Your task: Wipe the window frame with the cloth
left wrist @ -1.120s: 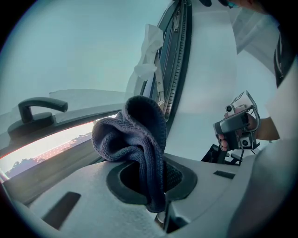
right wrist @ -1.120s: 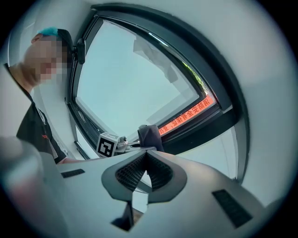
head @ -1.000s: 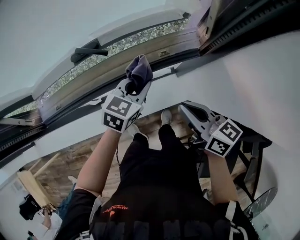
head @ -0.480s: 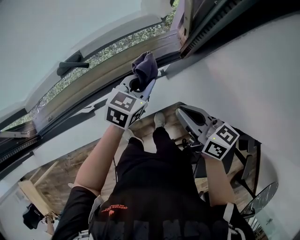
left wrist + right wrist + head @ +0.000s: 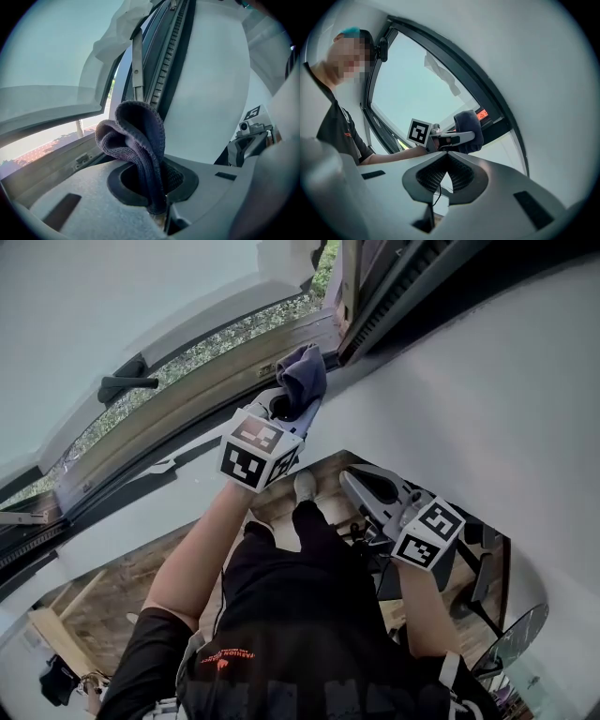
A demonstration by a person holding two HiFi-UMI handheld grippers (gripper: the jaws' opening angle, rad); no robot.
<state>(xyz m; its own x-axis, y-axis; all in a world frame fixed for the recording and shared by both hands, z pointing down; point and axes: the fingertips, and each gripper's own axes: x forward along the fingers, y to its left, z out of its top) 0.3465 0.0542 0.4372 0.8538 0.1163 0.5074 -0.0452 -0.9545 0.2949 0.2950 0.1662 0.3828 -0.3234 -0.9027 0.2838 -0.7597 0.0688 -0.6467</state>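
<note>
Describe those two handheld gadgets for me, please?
The left gripper and right gripper are pale grey plastic with dark ribbed jaw pads; each carries a white cube of black square markers. The person wears a black short-sleeved shirt with orange print.

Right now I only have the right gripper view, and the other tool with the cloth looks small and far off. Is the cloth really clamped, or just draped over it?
Observer: Clamped. In the left gripper view the left tool has its jaws shut on the cloth, which bunches up above them.
Operator: Where on the window is it?
Observer: The head view puts the cloth at the window frame, near its right-hand corner. I cannot confirm contact.
Operator: Anything else I miss?
Observer: The right tool sits lower, away from the frame, above the person's legs.
</note>
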